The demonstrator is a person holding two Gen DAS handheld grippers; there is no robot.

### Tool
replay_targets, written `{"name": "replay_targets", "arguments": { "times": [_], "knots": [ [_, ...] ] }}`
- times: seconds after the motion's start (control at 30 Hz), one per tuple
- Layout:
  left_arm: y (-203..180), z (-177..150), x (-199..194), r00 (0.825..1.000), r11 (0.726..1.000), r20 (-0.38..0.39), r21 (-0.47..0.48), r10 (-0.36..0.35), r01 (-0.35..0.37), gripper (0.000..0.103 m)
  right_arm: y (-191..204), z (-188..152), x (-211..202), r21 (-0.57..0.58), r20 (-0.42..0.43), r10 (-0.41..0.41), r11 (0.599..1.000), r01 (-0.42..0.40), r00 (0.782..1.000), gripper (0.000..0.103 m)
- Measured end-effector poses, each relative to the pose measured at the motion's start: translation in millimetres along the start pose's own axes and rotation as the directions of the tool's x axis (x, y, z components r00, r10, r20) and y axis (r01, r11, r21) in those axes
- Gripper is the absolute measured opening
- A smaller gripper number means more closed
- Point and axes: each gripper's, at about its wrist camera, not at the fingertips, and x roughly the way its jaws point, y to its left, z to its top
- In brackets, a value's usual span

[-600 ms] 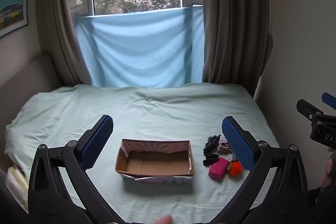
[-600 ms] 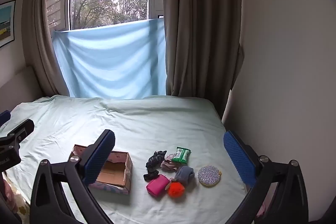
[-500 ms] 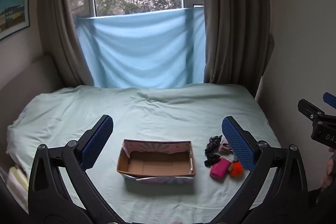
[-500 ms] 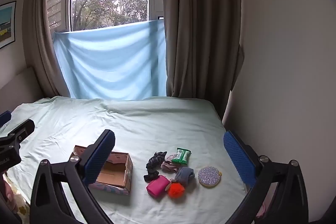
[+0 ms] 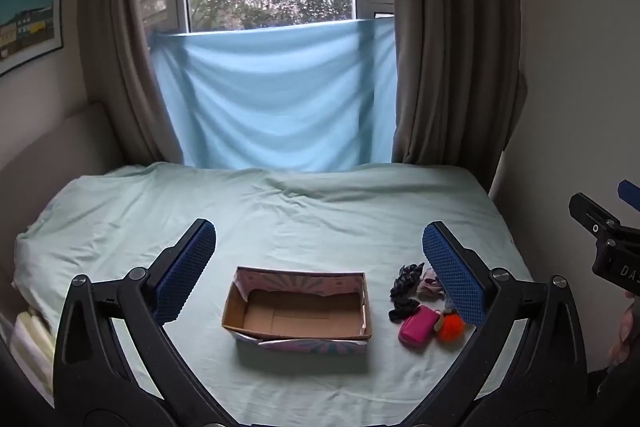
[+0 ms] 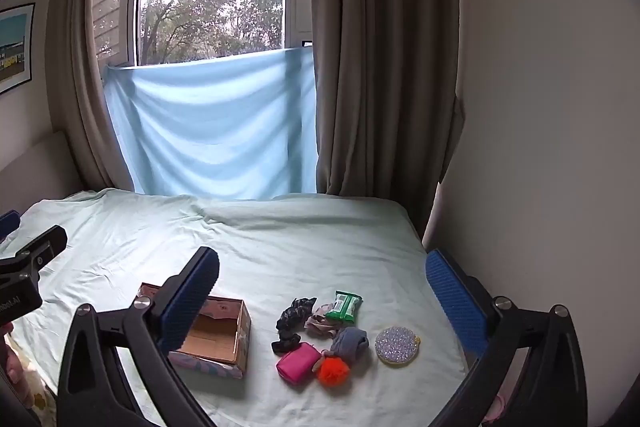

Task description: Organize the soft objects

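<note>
Both tools hover jaws wide apart over the bed (image 5: 160, 211), barely drifted since a moment ago: left tool (image 5: 319, 259), right tool (image 6: 322, 289). The cardboard box (image 5: 298, 311) sits empty as before, soft objects (image 6: 320, 335) still clustered just beside it.

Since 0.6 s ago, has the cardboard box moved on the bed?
No. The cardboard box sits equally near the pink pouch on the bed sheet; its slight in-frame drift looks like camera motion.

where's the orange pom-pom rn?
Right wrist view: orange pom-pom lies on the bed sheet, just right of the pink pouch, below the grey-blue sock.
</note>
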Motion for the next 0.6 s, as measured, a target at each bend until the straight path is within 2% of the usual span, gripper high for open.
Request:
{"name": "replay_targets", "arguments": {
  "times": [0.6],
  "knots": [
    [3.5, 0.5, -1.1, 1.0, 1.0, 0.003, -0.009, -0.005, 0.005, 0.103, 2.2, -6.3, 4.7, -0.002, 0.018, -0.007, 1.0, 0.007, 1.0, 0.103]
  ]
}}
